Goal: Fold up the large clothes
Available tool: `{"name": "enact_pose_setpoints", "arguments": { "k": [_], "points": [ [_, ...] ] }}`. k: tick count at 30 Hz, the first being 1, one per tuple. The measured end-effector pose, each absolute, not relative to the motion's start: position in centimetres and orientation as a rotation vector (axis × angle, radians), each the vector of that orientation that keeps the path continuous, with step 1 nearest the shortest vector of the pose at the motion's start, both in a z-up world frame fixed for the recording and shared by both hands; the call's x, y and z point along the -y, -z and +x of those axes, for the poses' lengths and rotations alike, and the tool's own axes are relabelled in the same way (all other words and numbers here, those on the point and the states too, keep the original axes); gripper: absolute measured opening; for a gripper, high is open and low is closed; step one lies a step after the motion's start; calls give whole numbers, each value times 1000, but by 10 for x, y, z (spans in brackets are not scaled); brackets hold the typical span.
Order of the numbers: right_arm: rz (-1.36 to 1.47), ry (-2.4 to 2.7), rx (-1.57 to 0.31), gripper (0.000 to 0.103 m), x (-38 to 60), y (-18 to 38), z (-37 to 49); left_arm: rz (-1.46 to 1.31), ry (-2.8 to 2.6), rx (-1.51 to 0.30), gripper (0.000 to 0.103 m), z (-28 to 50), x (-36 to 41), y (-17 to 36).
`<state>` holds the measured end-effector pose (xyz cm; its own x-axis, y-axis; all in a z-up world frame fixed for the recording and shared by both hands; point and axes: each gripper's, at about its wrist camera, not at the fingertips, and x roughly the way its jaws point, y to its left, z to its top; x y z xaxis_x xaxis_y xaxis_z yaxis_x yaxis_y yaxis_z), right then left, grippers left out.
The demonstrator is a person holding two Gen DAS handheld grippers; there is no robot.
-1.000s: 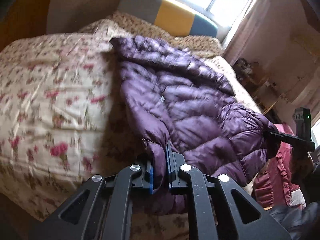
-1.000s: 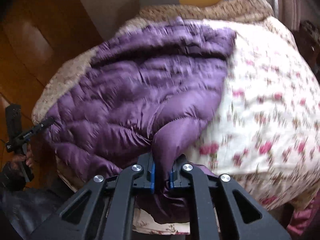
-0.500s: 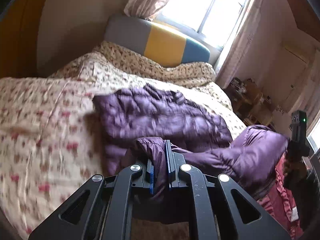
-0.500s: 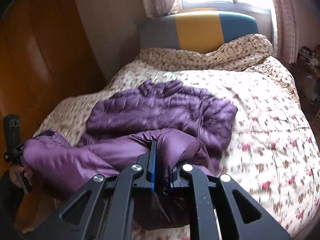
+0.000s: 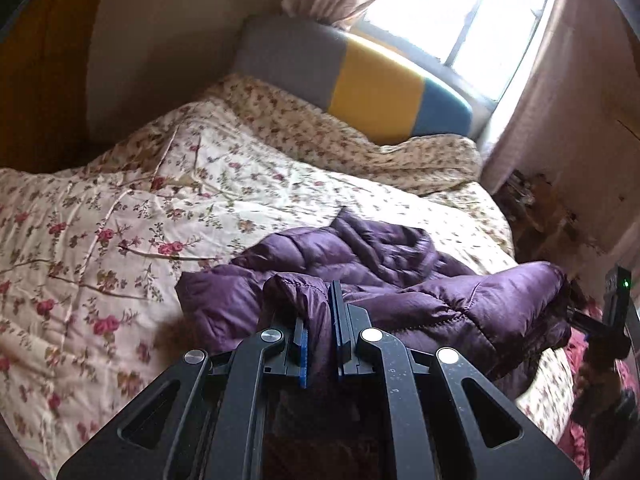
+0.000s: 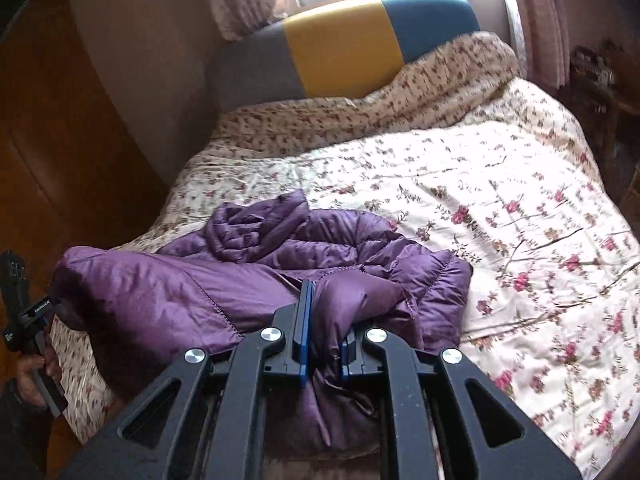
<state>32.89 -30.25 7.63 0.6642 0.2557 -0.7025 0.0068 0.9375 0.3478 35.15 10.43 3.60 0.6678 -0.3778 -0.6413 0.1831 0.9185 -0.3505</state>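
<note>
1. Jacket (image 5: 360, 256): a purple puffer jacket (image 6: 280, 248) lies bunched on the near part of the flowered quilt (image 5: 120, 208) on the bed, with its lower edge lifted off the bed toward the viewer.
2. The left gripper (image 5: 319, 340) is clamped on a fold of that lower edge; purple cloth fills the gap between its blue pads.
3. The right gripper (image 6: 323, 344) is likewise closed on a bunch of the same edge, with cloth hanging below its fingers.
4. The held edge runs crosswise between the two grippers, stretched as a puffy ridge. In each wrist view the other gripper shows at the far end of that ridge.
5. The rest of the jacket, collar end included, lies straight ahead of both grippers, toward the striped headboard (image 6: 344, 44). Its long axis points away from them.
6. Both grippers look about equally near the body of the jacket, so a fold would likely carry the held edge forward over the crumpled part, both moving evenly.
7. The heap ahead is rumpled, so the edge may land unevenly.
</note>
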Motion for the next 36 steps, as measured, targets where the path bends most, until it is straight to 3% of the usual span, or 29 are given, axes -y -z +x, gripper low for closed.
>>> {"name": "enact_pose_setpoints", "arguments": {
  "k": [4,7,9,10,11,13,14,15,21,33,35,36],
  "points": [
    [338,-112,-871,16,302,-51,349,-261,287,-827,9,376,-102,-16],
    [380,-101,-876,26,305,-41,357,-306,275,-871,12,389,-105,-3],
    [416,-114,-873,37,307,-38,360,-361,277,-888,24,395,-111,1],
    [437,-123,-871,60,309,-39,361,-391,284,-889,33,397,-115,1],
    [449,-127,-862,68,308,-40,361,-409,283,-883,48,397,-117,0],
    [462,-137,-842,71,308,-47,359,-464,287,-860,60,397,-126,-5],
    [476,-142,-835,75,309,-49,359,-474,278,-849,73,395,-130,-7],
    [490,-144,-829,77,310,-51,358,-475,248,-826,79,391,-135,-10],
    [516,-132,-771,98,317,-63,333,-545,281,-848,82,363,-159,8],
    [473,-6,-929,96,323,13,251,-667,386,-932,81,307,-152,68],
    [516,-57,-956,56,317,26,252,-676,418,-932,65,304,-147,68],
    [534,-64,-959,51,314,28,252,-664,426,-933,61,302,-145,67]
  ]
}}
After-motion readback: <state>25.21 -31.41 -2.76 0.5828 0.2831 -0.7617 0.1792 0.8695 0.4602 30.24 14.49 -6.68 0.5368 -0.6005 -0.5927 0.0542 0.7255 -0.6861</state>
